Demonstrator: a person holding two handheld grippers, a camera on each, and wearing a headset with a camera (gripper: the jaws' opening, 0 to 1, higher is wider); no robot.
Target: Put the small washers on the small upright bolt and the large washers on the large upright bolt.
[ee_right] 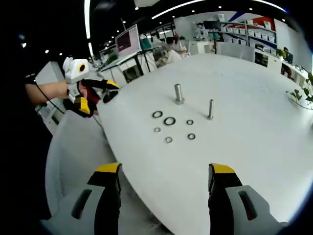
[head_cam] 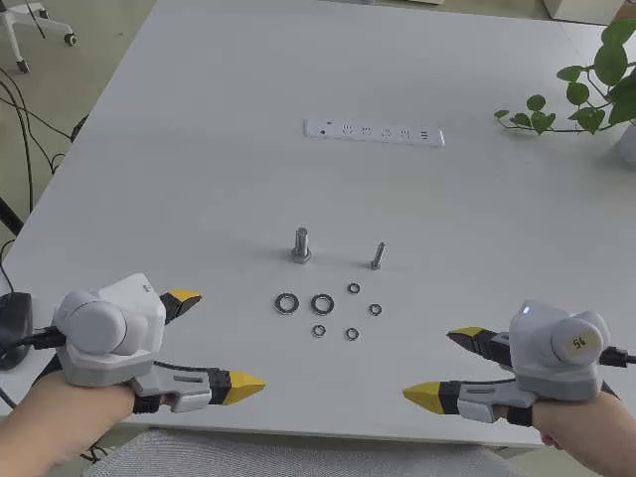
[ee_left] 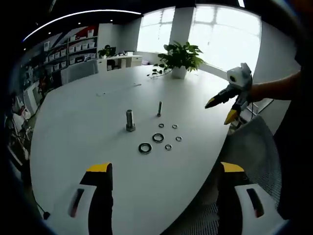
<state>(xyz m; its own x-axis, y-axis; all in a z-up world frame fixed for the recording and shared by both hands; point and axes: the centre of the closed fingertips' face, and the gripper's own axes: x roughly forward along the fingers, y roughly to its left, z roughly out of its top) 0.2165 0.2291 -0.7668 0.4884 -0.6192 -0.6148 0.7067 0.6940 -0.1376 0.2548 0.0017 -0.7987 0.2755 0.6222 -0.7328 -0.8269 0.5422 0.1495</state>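
The left gripper (head_cam: 214, 341) hovers at the near edge of the table (head_cam: 179, 179), its jaws spread wide and holding nothing. Ahead of its fingers and off to their right lie the two large washers (head_cam: 287, 303), flat and side by side, just apart from each other. Straight beyond them stands the large bolt (head_cam: 301, 244), head down and shaft upright, so a washer has to be lifted above its tip and dropped down along that vertical axis. Further right the four small washers (head_cam: 354, 288) lie flat in a loose cluster, with the small bolt (head_cam: 378, 255) upright just past them. The right gripper (head_cam: 439, 365) also hangs at the near edge, jaws parted and empty; the small washers sit ahead of its fingers and to their left. By my reading, the left gripper is nearer the large washers and the right one nearer the small ones. No washer is on either bolt yet.
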